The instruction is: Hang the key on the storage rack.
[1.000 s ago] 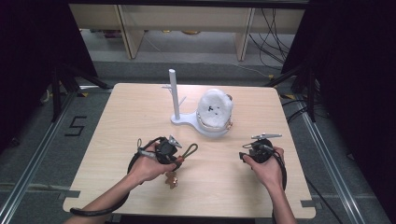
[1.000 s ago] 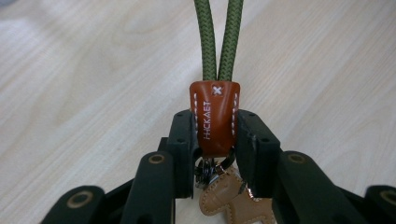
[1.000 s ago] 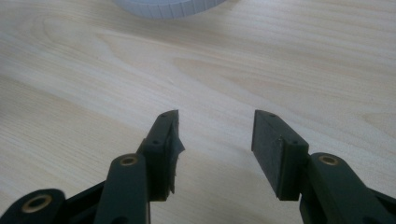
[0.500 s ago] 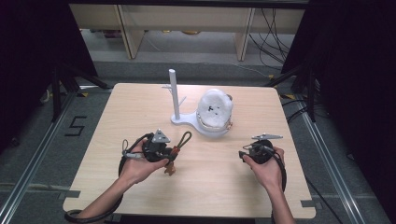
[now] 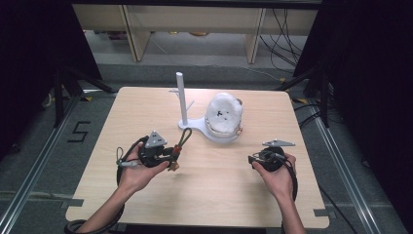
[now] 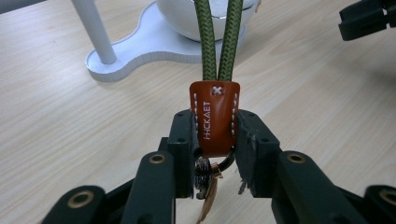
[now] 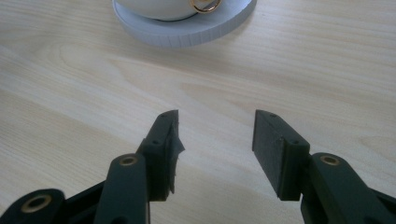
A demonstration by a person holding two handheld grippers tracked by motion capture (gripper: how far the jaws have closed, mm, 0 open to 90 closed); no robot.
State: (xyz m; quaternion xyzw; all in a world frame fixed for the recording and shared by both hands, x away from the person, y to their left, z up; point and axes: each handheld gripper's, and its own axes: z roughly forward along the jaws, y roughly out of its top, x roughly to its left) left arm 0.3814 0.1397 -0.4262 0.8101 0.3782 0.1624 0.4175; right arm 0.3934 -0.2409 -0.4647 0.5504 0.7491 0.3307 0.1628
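Keychain strap, a brown leather tab stitched in white with a doubled olive-green cord loop, is clamped between the jaws of the left hand-held gripper, which grasps the tab on both sides. Below the tab a small metal ring and a tan fringe hang between the jaws. In the high view the left hand-held gripper is held in the person's left hand above the near left part of the wooden desk, with the green cord loop pointing away toward the middle. On the near right, the right hand-held gripper is released, its jaws standing apart with bare desk between them; the high view shows it in the right hand, well apart from the left one. Farther back, near the desk's centre, stands a white stand with an upright post and a round base bearing a white dome-shaped object.
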